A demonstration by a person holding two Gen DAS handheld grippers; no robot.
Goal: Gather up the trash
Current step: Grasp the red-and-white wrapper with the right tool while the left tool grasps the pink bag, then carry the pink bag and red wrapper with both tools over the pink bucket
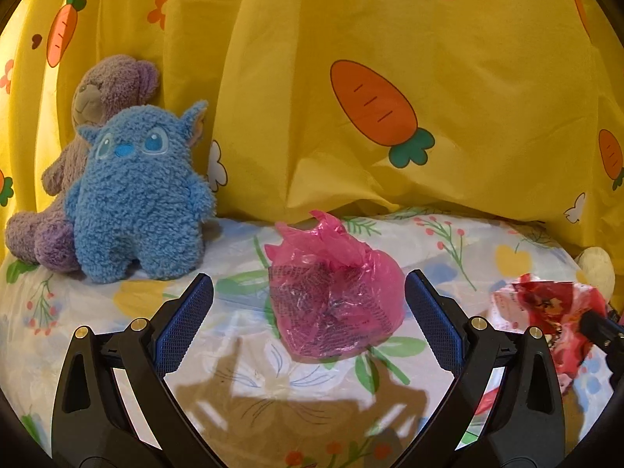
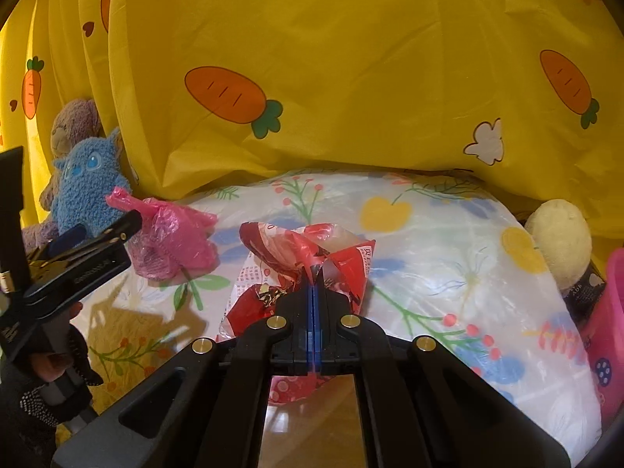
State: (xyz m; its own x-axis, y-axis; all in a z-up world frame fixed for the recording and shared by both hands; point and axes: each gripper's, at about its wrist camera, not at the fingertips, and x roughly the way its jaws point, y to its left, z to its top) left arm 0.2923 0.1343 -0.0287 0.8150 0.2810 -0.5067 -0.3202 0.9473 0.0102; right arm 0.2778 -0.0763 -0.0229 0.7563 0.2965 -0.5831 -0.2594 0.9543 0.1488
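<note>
— Right gripper (image 2: 314, 273), low centre of its view, is clamped on the red wrapper (image 2: 304, 269).
— And the left gripper (image 1: 309, 312)?
— Spread wide, empty, either side of the pink bag (image 1: 331, 304) mid-frame.
— So one piece is taken; next, I'd guess, close on the bag.
— Both lie on the floral sheet (image 2: 448, 265), yellow carrot curtain (image 1: 390, 58) behind.

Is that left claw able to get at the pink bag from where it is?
Probably yes. The left claw is open, and the pink bag lies on the flowered cloth right ahead between its fingers, with nothing in between.
</note>
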